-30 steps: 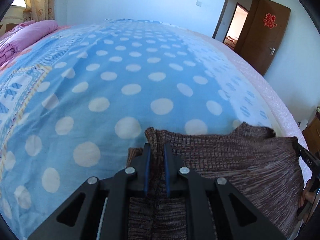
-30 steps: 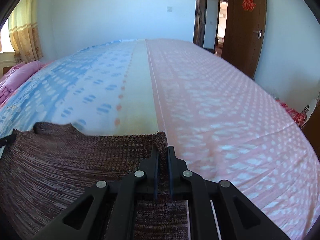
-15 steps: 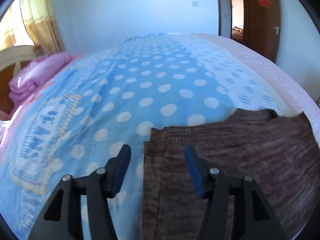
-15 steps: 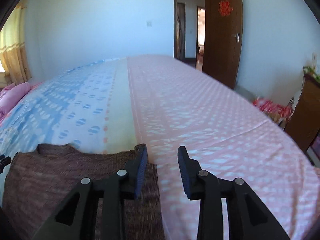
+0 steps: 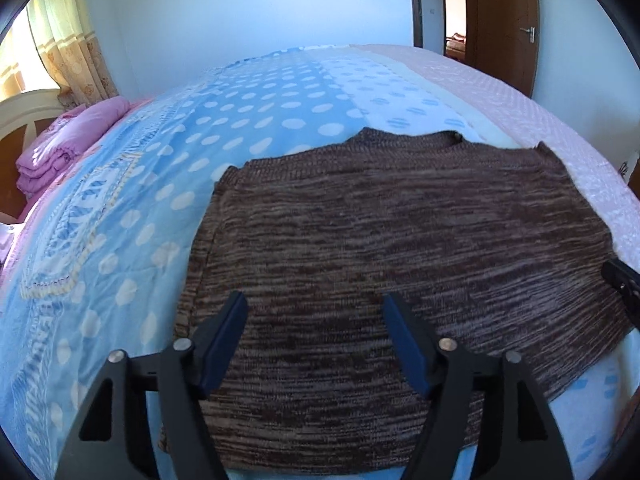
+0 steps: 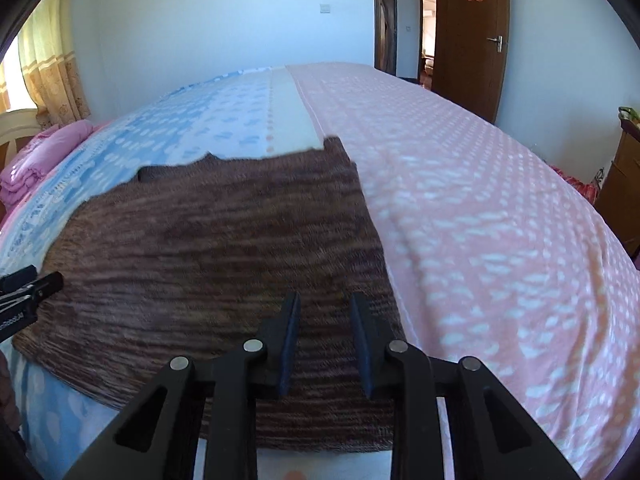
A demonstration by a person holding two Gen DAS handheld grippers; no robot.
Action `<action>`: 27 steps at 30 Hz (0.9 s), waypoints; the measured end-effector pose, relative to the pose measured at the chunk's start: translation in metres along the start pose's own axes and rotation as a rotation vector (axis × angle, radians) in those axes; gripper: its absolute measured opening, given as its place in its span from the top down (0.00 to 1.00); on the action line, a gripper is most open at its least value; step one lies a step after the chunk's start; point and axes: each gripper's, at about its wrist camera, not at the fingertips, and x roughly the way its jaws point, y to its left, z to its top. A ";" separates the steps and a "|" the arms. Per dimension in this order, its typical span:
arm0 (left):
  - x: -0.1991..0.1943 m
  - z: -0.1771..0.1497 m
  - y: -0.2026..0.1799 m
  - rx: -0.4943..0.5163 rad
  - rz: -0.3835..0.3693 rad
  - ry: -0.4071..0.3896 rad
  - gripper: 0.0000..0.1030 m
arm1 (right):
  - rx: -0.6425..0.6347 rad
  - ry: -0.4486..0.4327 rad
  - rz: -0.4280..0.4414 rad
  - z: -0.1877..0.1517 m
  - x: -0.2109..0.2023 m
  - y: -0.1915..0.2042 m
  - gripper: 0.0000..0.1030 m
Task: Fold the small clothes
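A brown knit sweater (image 5: 400,248) lies spread flat on the bed, neckline at the far side; it also shows in the right wrist view (image 6: 216,256). My left gripper (image 5: 316,304) is open and empty above the sweater's near left part. My right gripper (image 6: 325,304) is open and empty above its near right part, close to the right edge. The right gripper's tip shows at the right edge of the left wrist view (image 5: 624,284), and the left gripper's tip at the left edge of the right wrist view (image 6: 28,292).
The bed cover is blue with white dots (image 5: 132,184) on the left and pink (image 6: 480,216) on the right. A folded pink quilt (image 5: 64,156) lies at the far left. A brown door (image 6: 472,36) stands at the back right, a cabinet (image 6: 620,176) at the right.
Both grippers let go of the sweater's top corners, opened and pulled back toward its near edge. The sweater now lies flat on the bed.
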 end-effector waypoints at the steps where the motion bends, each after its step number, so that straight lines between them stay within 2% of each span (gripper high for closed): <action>1: 0.001 -0.002 -0.001 -0.004 0.013 0.004 0.21 | 0.010 0.001 0.005 -0.003 0.001 -0.003 0.77; 3: 0.004 -0.006 -0.002 -0.021 0.026 0.002 0.17 | 0.024 -0.008 0.011 -0.004 0.000 -0.005 0.77; 5: 0.006 -0.009 -0.002 -0.032 0.063 -0.015 0.06 | 0.014 -0.015 -0.003 -0.004 0.002 -0.003 0.78; 7: 0.007 -0.011 -0.002 -0.035 0.085 -0.018 0.04 | 0.007 -0.019 -0.012 -0.005 0.002 -0.001 0.78; 10: 0.008 -0.011 -0.001 -0.036 0.085 -0.013 0.00 | 0.020 0.005 0.006 -0.001 0.004 -0.005 0.78; 12: 0.011 -0.011 0.002 -0.054 0.069 -0.005 0.00 | 0.021 0.013 -0.023 0.007 -0.002 -0.004 0.78; 15: 0.015 -0.012 0.008 -0.087 0.027 0.014 0.00 | 0.011 -0.129 -0.049 0.032 -0.029 0.002 0.78; 17: 0.017 -0.012 0.010 -0.101 0.009 0.019 0.00 | -0.037 -0.160 -0.041 0.053 -0.028 0.015 0.78; 22: 0.016 -0.013 0.008 -0.096 0.013 0.019 0.00 | -0.086 -0.077 -0.058 0.092 0.035 0.033 0.78; 26: 0.018 -0.013 0.008 -0.101 0.003 0.023 0.00 | -0.074 0.030 -0.136 0.092 0.091 0.019 0.78; 27: 0.018 -0.013 0.008 -0.102 0.002 0.023 0.00 | -0.041 0.044 -0.119 0.091 0.097 0.012 0.78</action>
